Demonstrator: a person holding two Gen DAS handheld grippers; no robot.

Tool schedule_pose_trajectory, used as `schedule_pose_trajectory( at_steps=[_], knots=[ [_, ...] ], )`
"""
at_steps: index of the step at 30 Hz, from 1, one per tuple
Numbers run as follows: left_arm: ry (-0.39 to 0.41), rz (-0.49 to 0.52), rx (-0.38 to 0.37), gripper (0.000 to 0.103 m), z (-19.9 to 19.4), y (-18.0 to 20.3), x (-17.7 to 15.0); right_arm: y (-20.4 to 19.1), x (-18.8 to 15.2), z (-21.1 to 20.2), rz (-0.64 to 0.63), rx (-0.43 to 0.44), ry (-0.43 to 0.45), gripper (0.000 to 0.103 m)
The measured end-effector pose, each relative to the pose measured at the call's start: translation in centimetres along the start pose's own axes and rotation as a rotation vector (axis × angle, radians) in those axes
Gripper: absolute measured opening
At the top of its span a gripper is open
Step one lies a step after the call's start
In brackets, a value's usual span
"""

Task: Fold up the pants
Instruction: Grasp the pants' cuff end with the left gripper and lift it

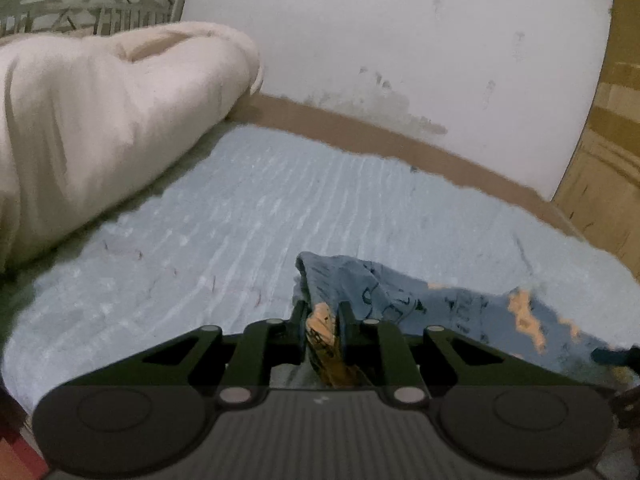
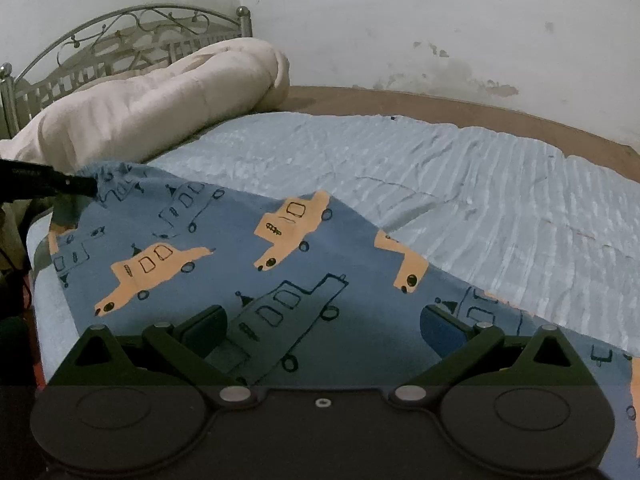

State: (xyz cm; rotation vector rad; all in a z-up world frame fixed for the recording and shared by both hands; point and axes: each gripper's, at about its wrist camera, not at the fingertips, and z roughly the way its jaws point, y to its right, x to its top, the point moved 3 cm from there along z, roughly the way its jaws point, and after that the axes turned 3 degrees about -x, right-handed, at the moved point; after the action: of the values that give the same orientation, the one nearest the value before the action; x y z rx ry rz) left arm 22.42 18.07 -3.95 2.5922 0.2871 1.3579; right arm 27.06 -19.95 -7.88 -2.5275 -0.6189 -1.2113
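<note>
Light, limp pants [image 2: 224, 264]: left gripper [image 1: 323, 320] pinching corner, right gripper [image 2: 324, 328] wide open above cloth; best taken by hems.

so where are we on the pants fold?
Early. Done: the pants lie spread on the bedspread, no fold visible. In hand: the left gripper is clamped on a bunched edge of them; the right gripper hangs open over the cloth. Left: right-side grasp and every fold.

No words, numbers or brand names can be read anywhere. A pale mark sits on the left gripper [image 2: 86, 186] arm in the right wrist view, too small and blurred to read.
</note>
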Motion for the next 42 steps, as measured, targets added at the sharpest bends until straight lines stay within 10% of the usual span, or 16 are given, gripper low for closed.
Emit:
schedule_pose_trajectory(
  at_steps=[3,5,7,12,19,31,42],
  knots=[
    [-0.019,-0.003,0.009,0.030,0.6,-0.1,-0.8,0.0,0.3,0.0,-0.005,0.003,-0.006,0.102],
    [-0.005,0.013,0.029,0.077,0.5,0.1,-0.8,0.1,1.0,-0.1,-0.008,-0.001,-0.001,0.102],
    [0.054,0.052,0.051,0.092,-0.2,0.9,-0.7,0.2,2.1,-0.1,-0.008,-0.007,0.015,0.102],
    [0.111,0.235,0.122,0.098,0.2,4.7,0.5,-0.2,5.5,3.0,0.026,-0.011,0.010,0.102],
    [-0.016,0.453,0.293,0.098,6.5,7.6,1.5,-2.3,7.8,9.6,-0.047,-0.030,-0.039,0.102],
    [-0.044,0.398,0.325,0.099,6.6,7.0,1.3,5.4,7.0,8.7,-0.091,-0.401,-0.030,0.102],
    [-0.003,0.341,0.068,0.102,1.2,15.8,-3.0,1.3,-0.9,-3.9,-0.296,-0.312,0.054,0.102]
  ],
)
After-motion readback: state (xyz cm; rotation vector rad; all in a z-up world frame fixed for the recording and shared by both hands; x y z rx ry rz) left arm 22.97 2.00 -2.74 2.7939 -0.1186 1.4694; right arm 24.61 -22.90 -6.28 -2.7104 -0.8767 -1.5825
